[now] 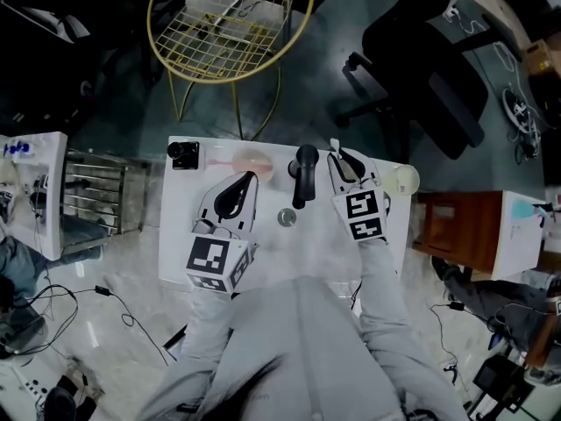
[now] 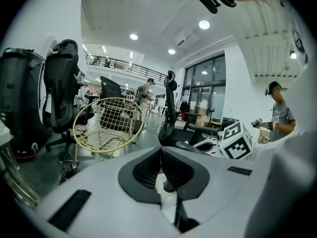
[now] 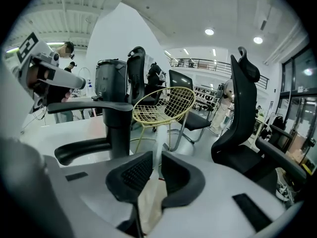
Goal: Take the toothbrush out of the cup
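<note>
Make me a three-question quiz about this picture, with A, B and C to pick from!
1. Where is the pale cup? A on the floor; B at the right end of the white table; C under the table.
2. What colour is the wire chair? A red; B blue; C yellow.
3. How do the jaws of the left hand-held gripper stand? A wide open; B shut together, empty; C clamped on a cup.

Answers: B, the head view shows it by the table's right edge. C, its wire frame is yellow. B, the left gripper view shows the jaws touching with nothing between them.
</note>
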{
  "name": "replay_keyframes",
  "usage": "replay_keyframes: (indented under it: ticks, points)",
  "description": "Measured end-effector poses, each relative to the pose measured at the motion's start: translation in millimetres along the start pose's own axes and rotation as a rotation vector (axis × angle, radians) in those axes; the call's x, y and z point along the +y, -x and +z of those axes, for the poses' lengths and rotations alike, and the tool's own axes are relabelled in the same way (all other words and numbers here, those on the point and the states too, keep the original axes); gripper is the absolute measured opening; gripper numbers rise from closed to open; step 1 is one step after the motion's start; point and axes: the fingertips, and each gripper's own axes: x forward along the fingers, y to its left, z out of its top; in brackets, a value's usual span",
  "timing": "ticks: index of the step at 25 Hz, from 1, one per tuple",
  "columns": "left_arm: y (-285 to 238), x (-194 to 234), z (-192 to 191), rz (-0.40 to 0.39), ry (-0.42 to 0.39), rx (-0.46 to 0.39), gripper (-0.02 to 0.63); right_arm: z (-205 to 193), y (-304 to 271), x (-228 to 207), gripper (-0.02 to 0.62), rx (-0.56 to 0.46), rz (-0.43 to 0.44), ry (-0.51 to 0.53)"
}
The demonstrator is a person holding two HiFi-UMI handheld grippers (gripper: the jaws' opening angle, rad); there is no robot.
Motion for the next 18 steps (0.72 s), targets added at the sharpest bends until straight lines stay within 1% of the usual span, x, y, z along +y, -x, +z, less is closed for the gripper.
replay_keyframes:
  ticks: [2,5,12,18]
  points:
    - [-0.2,-0.9,0.8,-0.004,-0.003,0.000,0.028,1.1,2.9,-1.2,0.050,-0.009,-0.013,0.002]
    - [0.3,-0.3,2.9,-0.007,-0.007,-0.003,0.028,3.7,7.3,-2.2,0.031,-0.025,-0.022,-0.014]
    - [4.5,2.3,8.1,-0.007,-0.011,-0.019,0.028,15.0,20.7,-5.8,0.029,-0.066,-0.038,-0.064]
    - [9.8,-0.8,19.6,-0.015,-0.026,-0.045,0.028,35.5,42.4,-9.8,0.029,-0.131,-0.050,-0.105]
